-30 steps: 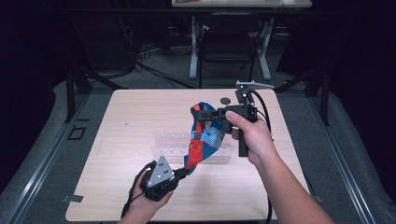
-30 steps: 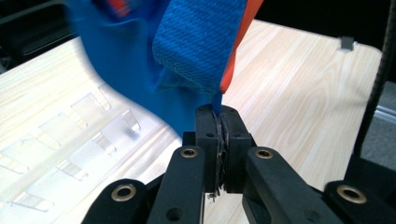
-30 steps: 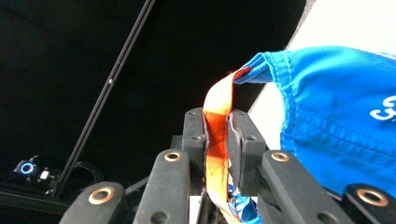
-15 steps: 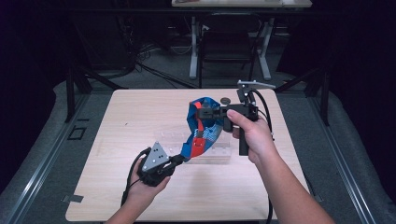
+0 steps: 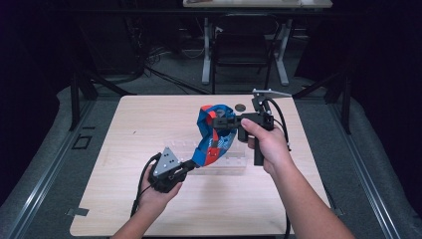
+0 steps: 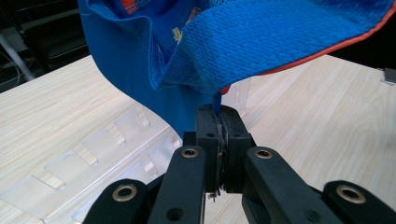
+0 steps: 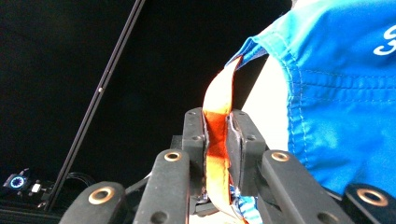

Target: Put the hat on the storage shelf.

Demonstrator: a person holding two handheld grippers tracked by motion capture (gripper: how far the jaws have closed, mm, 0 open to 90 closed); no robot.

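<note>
Garment [image 5: 211, 137], blue with orange trim, is held stretched above the table [image 5: 124, 149] centre, the left gripper [image 5: 186, 167] clamped on its seven-o'clock end, the right gripper [image 5: 224, 122] on its one-o'clock edge. Spreading appears underway; lowering it flat without slipping seems next.

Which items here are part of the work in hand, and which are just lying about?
In use:
blue and red garment, clamped by the left gripper and the right gripper

Lying about:
clear plastic rack on the table
small dark disc
</note>
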